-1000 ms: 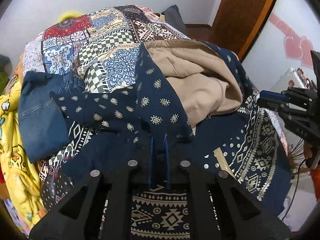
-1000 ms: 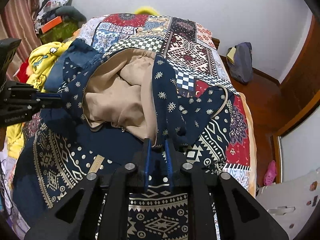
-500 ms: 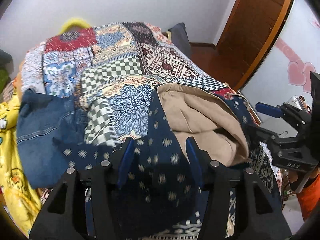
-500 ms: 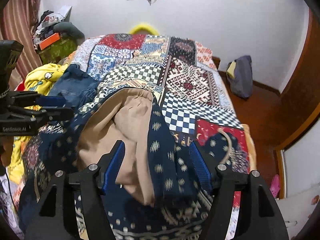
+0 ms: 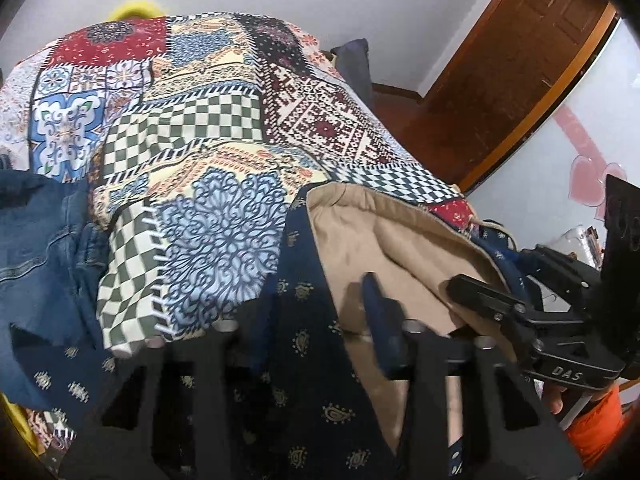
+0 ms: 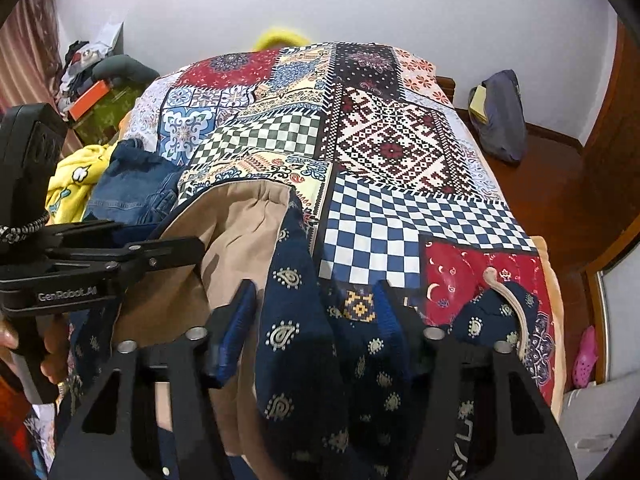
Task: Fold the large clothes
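A navy patterned garment with a beige lining lies bunched at the near end of the bed. My left gripper straddles a navy fold beside the lining; its jaws are closing, and the blurred pads do not visibly press the cloth. My right gripper stands over another fold of the garment, right of the lining; its jaws are closing too, with gaps left at the blue pads. Each view shows the other gripper at its side edge, over the lining.
A patchwork bedspread covers the bed. Blue jeans and a yellow blanket lie on its left side. A grey bag leans on the far wall, a wooden door stands right, and a pink slipper lies on the floor.
Both grippers were shut on the garment's near edge, then let go and opened wide. They have moved forward over the garment, and their jaws now stand narrower around navy folds.
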`<state>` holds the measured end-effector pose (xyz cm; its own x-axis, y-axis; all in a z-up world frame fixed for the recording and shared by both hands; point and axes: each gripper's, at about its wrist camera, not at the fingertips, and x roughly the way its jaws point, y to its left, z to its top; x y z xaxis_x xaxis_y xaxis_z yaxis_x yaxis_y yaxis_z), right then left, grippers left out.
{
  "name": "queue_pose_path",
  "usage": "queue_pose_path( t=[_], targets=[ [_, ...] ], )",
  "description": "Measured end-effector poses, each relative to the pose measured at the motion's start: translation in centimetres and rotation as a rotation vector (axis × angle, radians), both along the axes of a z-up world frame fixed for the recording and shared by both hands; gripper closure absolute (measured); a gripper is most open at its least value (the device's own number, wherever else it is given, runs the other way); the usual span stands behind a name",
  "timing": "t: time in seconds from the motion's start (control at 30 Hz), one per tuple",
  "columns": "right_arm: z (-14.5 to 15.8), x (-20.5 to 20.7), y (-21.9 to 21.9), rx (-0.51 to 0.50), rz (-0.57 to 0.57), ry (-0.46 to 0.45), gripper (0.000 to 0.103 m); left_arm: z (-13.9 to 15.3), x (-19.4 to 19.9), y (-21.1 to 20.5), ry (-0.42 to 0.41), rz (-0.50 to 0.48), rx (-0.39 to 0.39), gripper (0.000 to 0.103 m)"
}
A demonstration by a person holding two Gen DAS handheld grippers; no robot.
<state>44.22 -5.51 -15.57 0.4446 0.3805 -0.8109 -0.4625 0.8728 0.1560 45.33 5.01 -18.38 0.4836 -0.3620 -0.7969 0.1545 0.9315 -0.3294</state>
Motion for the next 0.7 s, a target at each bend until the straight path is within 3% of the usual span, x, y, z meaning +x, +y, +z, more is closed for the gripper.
queue_pose_path(
  t=[0.03, 0.1, 0.2, 0.5, 0.7],
  targets=[
    [-0.1, 0.2, 0.0, 0.011, 0.001, 0.008, 0.061, 0.0, 0.1, -0.1, -0.001, -0.004, -0.003, 0.082],
    [-0.2, 0.4, -0.2, 0.028, -0.001, 0.034, 0.084, 0.2, 0.1, -0.4, -0.01, -0.012, -0.004, 0.091],
    [0.2, 0.1, -0.6, 0.046, -0.004, 0.032, 0.092, 1.2, -0.8, -0.7, -0.052, -0.026, 0.006, 0.095],
    [4.8, -5.1, -3.2, 0.068, 0.03, -0.042, 0.093, 8.0, -8.7, -2.4, -0.196, -0.152, 0.022, 0.095],
    [6.2, -9.8, -4.6, 0.043, 0.05, -0.065, 0.093, 9.3, -14.4, -4.2, -0.219, -0.209, 0.11, 0.095]
  ],
)
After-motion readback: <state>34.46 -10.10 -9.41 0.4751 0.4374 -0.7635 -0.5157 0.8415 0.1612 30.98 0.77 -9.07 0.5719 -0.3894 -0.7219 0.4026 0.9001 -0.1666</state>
